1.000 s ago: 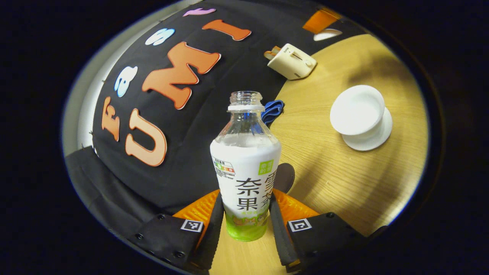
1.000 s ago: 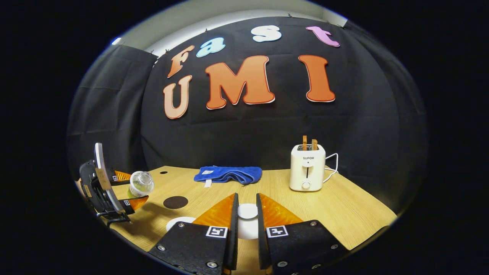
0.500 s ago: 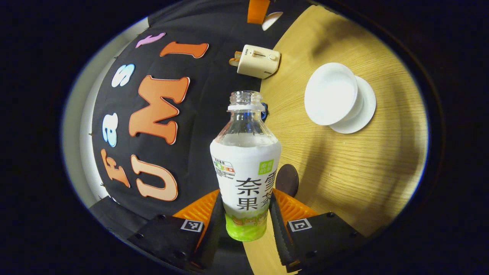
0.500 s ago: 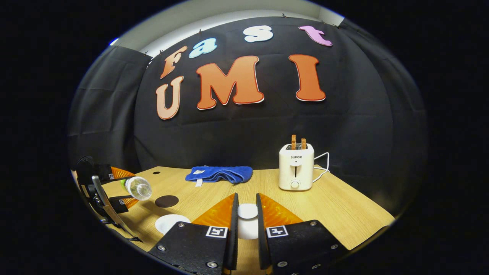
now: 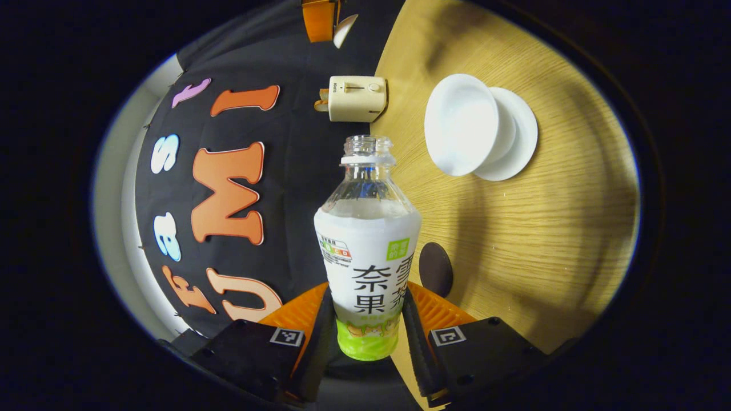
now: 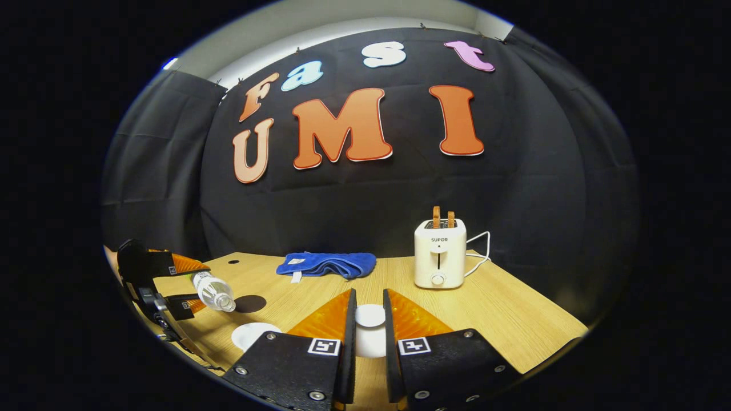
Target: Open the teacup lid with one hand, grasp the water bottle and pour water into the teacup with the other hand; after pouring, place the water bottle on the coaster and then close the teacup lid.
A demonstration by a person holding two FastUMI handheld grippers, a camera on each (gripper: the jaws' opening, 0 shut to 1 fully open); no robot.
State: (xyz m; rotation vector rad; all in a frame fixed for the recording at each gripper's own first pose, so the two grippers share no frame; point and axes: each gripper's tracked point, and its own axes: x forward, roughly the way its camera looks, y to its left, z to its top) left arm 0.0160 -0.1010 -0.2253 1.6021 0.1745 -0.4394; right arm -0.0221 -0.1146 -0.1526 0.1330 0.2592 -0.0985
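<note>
Left gripper view
Grip: left gripper (image 5: 367,319) clamped on the water bottle (image 5: 367,251), both fingers pressing the lower label from either side.
Bottle: uncapped, clear neck, white sleeve with a green band at the base; tipped well over, the mouth aimed towards the table's right half.
Teacup: open white teacup (image 5: 461,124) on its white saucer (image 5: 521,140), up and right of the bottle mouth, apart from it; no water visible inside.
Coaster: dark round coaster (image 5: 436,268) on the wooden table (image 5: 542,240), just right of the bottle body.
Pouring well: likely best to bring the mouth over the middle of the cup before tilting further, then tilt slowly; an open neck held short of the rim risks spilling on the wood.

Right gripper view
Grip: right gripper (image 6: 368,322) closed on the knob of the white teacup lid (image 6: 370,315), held raised above the table.
Other tool: left gripper (image 6: 171,282) at far left, bottle (image 6: 214,291) lying almost level, mouth pointing right and slightly down.
Cup: white rim (image 6: 254,334) low at left, below and right of the bottle mouth.
Lid handling: sensible to keep the lid clear of the cup until pouring ends.
Background: blue cloth (image 6: 325,264) and toaster (image 6: 440,254) at the far edge.
</note>
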